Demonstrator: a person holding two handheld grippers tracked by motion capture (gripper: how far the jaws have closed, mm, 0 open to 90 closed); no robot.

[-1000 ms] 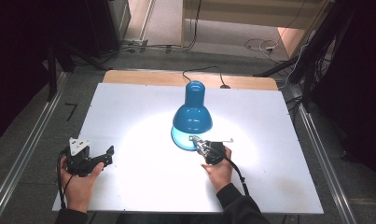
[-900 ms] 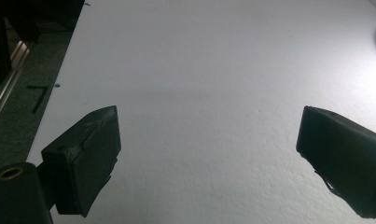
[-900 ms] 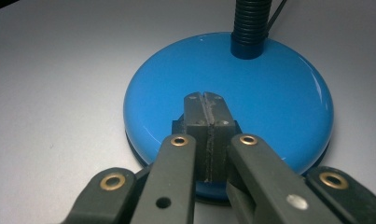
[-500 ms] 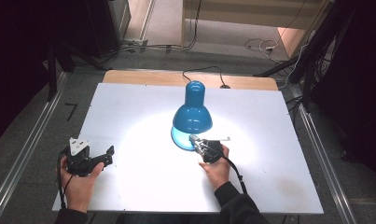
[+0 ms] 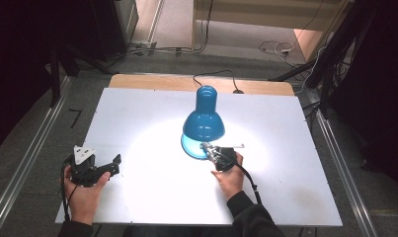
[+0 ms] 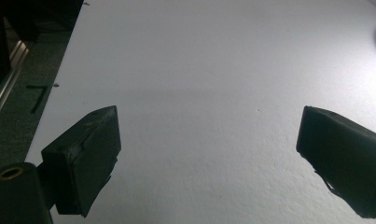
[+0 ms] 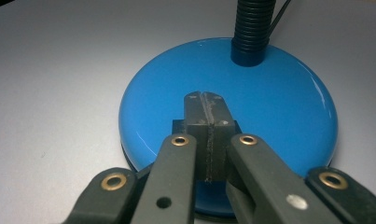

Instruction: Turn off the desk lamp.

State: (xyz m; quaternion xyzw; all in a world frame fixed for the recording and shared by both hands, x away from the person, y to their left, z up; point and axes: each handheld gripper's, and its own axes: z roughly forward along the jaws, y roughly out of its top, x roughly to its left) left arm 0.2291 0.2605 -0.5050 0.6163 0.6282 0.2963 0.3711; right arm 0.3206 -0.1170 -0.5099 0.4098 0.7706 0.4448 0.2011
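Observation:
A blue desk lamp stands mid-table, its shade (image 5: 203, 121) pointing down and casting a bright pool of light. My right gripper (image 5: 206, 146) reaches the lamp's round blue base (image 5: 190, 146) from the near side. In the right gripper view its jaws (image 7: 205, 99) are pressed together with nothing between them, their tips over a small dark block on the glossy base (image 7: 279, 107), in front of the black ribbed neck (image 7: 251, 28). My left gripper (image 5: 113, 165) lies at the table's near left, jaws wide apart (image 6: 209, 121) over bare white tabletop.
The white table (image 5: 137, 108) has a wooden strip along its far edge. The lamp's black cord (image 5: 214, 75) runs off the back. Metal rails (image 5: 33, 148) flank both sides, and dark floor with cables lies beyond.

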